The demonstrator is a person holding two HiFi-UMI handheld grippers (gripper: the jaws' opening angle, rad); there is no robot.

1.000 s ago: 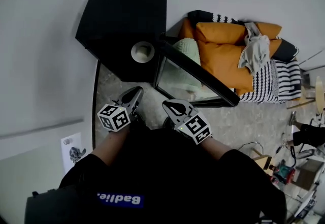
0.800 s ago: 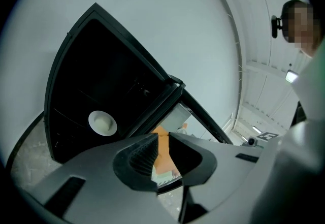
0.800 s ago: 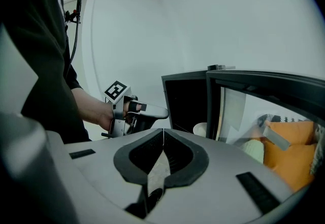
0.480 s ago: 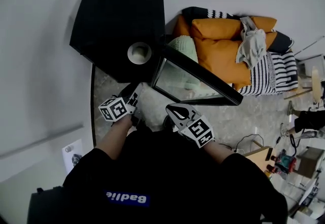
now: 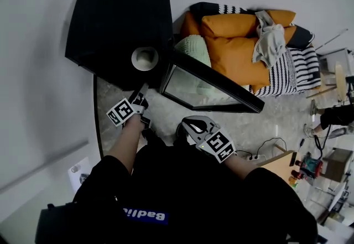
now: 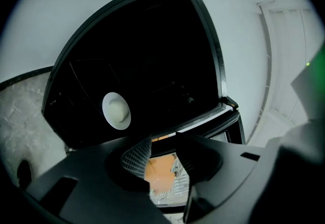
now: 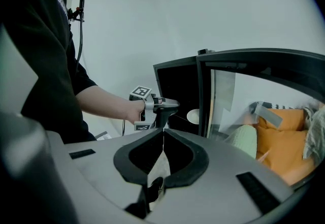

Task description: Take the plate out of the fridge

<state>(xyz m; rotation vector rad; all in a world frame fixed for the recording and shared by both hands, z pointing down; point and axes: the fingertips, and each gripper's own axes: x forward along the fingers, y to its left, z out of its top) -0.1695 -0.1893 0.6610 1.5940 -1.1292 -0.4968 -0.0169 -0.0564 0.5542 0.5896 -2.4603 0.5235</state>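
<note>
The black fridge (image 5: 119,21) stands open, glass door (image 5: 210,85) swung right, the plate (image 5: 145,58) inside. Left tongs (image 5: 142,93), opening and empty, point at it; right tongs (image 5: 187,123) hang closed on nothing. A shallow rim grip may tip it.

A home living room, shown by orange cushions (image 5: 238,52), striped blanket (image 5: 301,66) and black fridge (image 5: 119,21).

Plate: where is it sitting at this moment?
In the head view the plate sits left of centre inside the open black fridge, left of its glass door and just beyond the left gripper, whose jaws are opening with nothing between them.
</note>
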